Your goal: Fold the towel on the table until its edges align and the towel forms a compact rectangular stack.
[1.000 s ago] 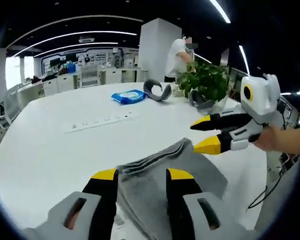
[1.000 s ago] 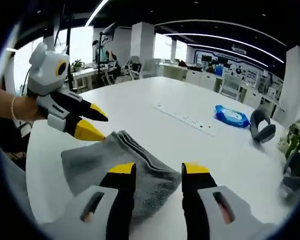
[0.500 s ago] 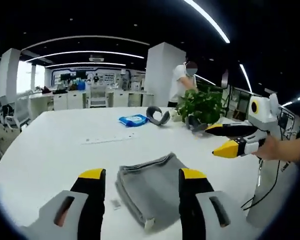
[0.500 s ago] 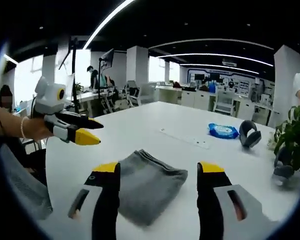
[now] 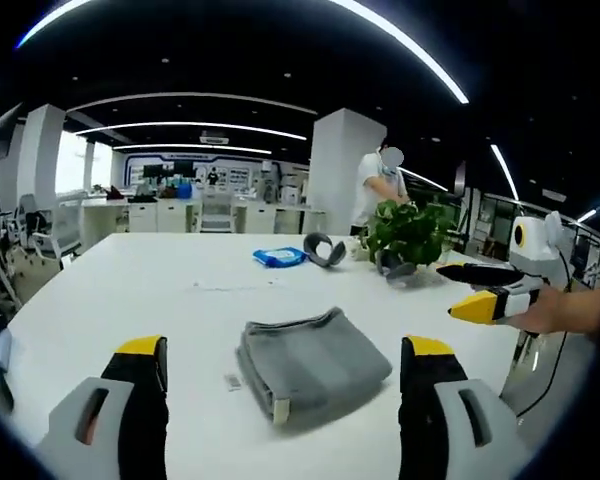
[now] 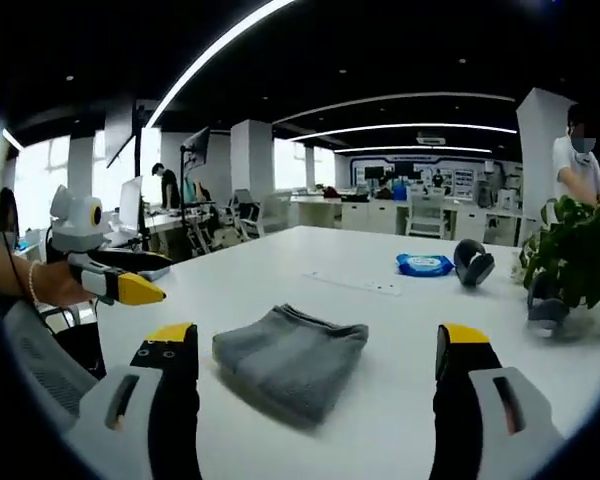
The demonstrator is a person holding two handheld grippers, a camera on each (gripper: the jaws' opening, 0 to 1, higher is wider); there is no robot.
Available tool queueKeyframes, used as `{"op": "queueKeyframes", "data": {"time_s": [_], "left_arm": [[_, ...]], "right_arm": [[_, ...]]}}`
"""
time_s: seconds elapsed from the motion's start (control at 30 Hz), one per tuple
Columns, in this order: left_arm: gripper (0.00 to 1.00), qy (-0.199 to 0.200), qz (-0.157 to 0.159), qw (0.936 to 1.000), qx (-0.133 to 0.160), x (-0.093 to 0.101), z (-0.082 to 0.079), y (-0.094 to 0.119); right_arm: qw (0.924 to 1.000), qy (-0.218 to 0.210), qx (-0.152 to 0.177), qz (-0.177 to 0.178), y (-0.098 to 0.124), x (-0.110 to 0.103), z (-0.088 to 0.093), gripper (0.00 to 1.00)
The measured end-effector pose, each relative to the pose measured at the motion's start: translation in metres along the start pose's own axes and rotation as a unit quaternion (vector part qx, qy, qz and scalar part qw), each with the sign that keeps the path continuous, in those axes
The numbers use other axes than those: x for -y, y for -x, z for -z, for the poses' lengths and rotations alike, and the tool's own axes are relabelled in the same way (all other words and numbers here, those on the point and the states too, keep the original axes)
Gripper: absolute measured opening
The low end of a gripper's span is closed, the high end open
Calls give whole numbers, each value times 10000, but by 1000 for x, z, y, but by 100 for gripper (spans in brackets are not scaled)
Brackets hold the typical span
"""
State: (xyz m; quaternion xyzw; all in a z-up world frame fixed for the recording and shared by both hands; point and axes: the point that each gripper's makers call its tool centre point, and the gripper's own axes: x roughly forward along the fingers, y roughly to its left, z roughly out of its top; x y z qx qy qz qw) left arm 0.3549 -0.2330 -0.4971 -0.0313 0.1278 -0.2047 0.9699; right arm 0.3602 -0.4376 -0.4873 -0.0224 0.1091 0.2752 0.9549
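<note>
Now the grey towel [image 5: 310,365] lies folded in a compact stack on the white tabletop [image 5: 130,300], free of both tools. Left hand-held gripper [image 5: 285,355] jaws spread wide, right hand-held gripper [image 6: 320,345] jaws likewise apart, both raised off it. Blue packet [image 6: 425,264], headphones [image 6: 472,262], potted plant [image 6: 570,262] sit further back.

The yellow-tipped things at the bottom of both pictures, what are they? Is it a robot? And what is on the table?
No robot: a person holds a grabbing tool in each hand, each carrying a camera. The yellow-tipped fingers are the left gripper and the right gripper, both open, holding nothing. Each view also shows the other tool off to the side. On the white table lies a grey towel, folded into a neat stack. Farther back sit a blue packet, a grey headset and a potted plant.
</note>
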Motion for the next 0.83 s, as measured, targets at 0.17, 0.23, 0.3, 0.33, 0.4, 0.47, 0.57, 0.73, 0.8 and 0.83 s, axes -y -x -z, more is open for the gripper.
{"op": "queueKeyframes", "data": {"time_s": [0.17, 0.23, 0.3, 0.33, 0.4, 0.47, 0.57, 0.73, 0.8, 0.83], "left_arm": [[100, -235, -40, 9997, -97, 0, 5, 1], [100, -256, -55, 9996, -125, 1, 8, 2], [100, -250, -94, 9995, -153, -1, 10, 4], [100, -264, -110, 9995, -160, -1, 10, 4], [100, -278, -128, 9994, -166, -2, 11, 4], [100, -283, -124, 9994, -145, -2, 10, 5], [100, -321, -149, 9992, -162, -2, 11, 6], [100, -375, -186, 9989, -190, -2, 12, 6], [100, -366, -195, 9989, -218, -3, 14, 6], [100, -362, -200, 9989, -242, -3, 15, 6]], "right_arm": [[9998, 158, -23, 71, 4, -1, 4, 100], [9998, 142, -57, 111, 6, 0, 9, 100], [9998, 123, -47, 149, 7, 1, 9, 100], [9998, 126, -45, 157, 8, 2, 9, 100], [9997, 141, 12, 183, 10, 2, 6, 100], [9998, 140, 59, 163, 10, 0, 6, 100], [9999, 101, -5, 130, 8, -2, 11, 100], [9999, 90, -74, 80, 8, -3, 15, 100], [9999, 106, -77, 80, 8, -3, 15, 100], [9999, 110, -88, 91, 7, -3, 16, 100]]}}
